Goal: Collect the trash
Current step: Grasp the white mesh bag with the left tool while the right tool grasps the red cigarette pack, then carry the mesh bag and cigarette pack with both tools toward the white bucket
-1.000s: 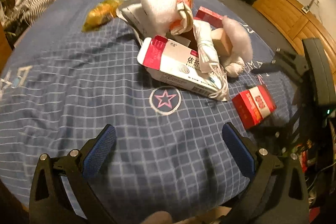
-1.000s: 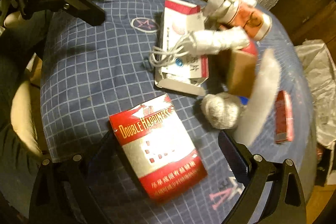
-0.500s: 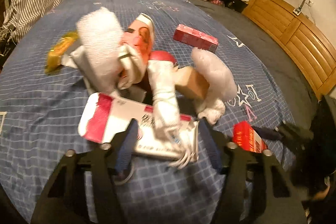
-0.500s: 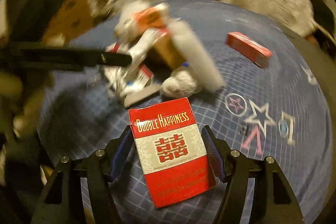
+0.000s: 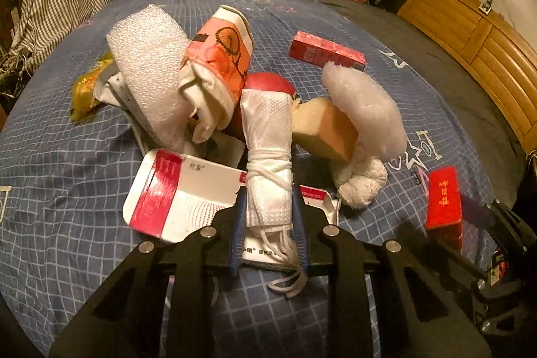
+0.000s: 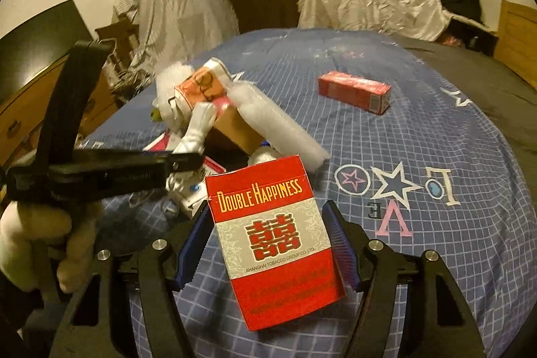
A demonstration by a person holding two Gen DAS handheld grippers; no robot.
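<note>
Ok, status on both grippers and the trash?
Left gripper just closed on the tied white mask. Right gripper clamps the red cigarette pack. Pile still on the bed.

We count two bubble-wrap rolls (image 5: 151, 69) (image 5: 365, 109), two red cigarette packs (image 6: 275, 244) (image 6: 354, 91), one white medicine box (image 5: 188, 200), and one tied mask bundle (image 5: 268, 163).
</note>
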